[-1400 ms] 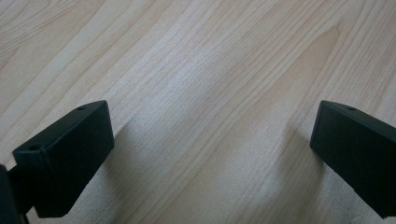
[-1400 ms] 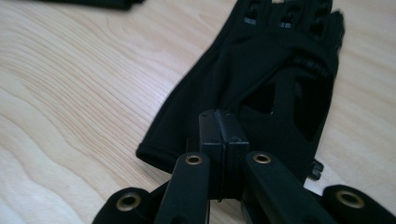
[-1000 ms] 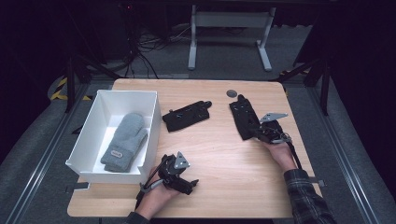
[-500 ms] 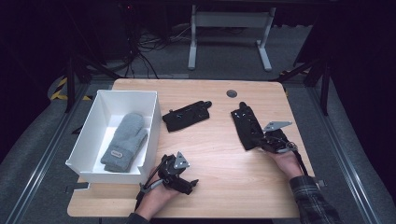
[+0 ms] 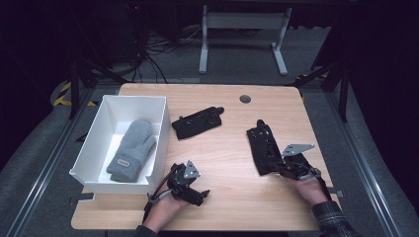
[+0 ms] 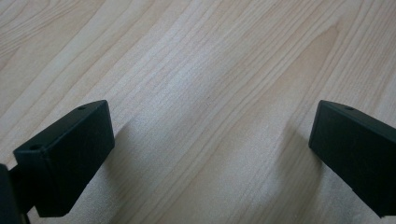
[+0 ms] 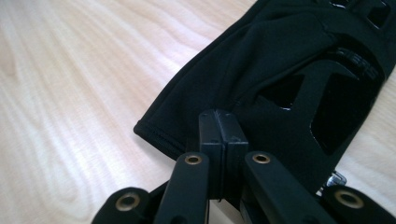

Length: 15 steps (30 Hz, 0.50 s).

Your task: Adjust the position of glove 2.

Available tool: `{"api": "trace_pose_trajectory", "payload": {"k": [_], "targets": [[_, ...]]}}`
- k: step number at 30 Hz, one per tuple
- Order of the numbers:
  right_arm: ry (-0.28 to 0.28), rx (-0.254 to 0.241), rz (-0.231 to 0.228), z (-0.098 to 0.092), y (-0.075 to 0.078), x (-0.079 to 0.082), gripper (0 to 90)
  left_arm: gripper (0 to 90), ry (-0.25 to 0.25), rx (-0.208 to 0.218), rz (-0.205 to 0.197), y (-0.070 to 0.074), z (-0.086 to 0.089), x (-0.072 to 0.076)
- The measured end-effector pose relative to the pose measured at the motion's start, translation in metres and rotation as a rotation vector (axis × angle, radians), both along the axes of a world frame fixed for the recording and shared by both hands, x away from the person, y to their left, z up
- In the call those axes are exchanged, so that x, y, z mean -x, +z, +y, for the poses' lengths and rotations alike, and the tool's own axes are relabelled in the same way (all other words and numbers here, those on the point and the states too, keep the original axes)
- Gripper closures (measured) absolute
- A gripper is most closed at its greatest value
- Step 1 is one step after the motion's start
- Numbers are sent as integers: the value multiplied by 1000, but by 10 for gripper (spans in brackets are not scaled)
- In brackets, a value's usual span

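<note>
Right gripper (image 5: pixel 274 168) pinches the near cuff of a black glove (image 5: pixel 262 146) lying flat on the table's (image 5: pixel 227 207) right side, jaws clamped, likely to drag it. Left gripper (image 5: pixel 196 193) rests near the white box (image 5: pixel 94 143), jaws spread, holding nothing. Grey mitten (image 5: pixel 132 149) lies inside the box; a second black glove (image 5: pixel 197 122) lies mid-table.

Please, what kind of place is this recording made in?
Probably a lab or workshop set up for recording: a wooden table stands on grey carpet, with loose cables on the dark floor behind, the metal legs of another desk, and yellow-black hazard tape.
</note>
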State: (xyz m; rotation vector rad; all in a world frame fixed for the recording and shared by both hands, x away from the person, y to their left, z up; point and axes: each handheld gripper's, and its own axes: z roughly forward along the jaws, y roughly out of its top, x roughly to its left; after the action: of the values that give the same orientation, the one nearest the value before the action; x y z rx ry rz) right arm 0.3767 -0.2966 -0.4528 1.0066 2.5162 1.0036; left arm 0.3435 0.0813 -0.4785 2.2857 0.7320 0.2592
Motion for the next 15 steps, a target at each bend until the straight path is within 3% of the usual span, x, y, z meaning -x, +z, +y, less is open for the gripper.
{"api": "trace_pose_trajectory", "payload": {"k": [15], "targets": [[116,16,34,14,2,42,900,5,6,-3,-2,0,1,1]]}}
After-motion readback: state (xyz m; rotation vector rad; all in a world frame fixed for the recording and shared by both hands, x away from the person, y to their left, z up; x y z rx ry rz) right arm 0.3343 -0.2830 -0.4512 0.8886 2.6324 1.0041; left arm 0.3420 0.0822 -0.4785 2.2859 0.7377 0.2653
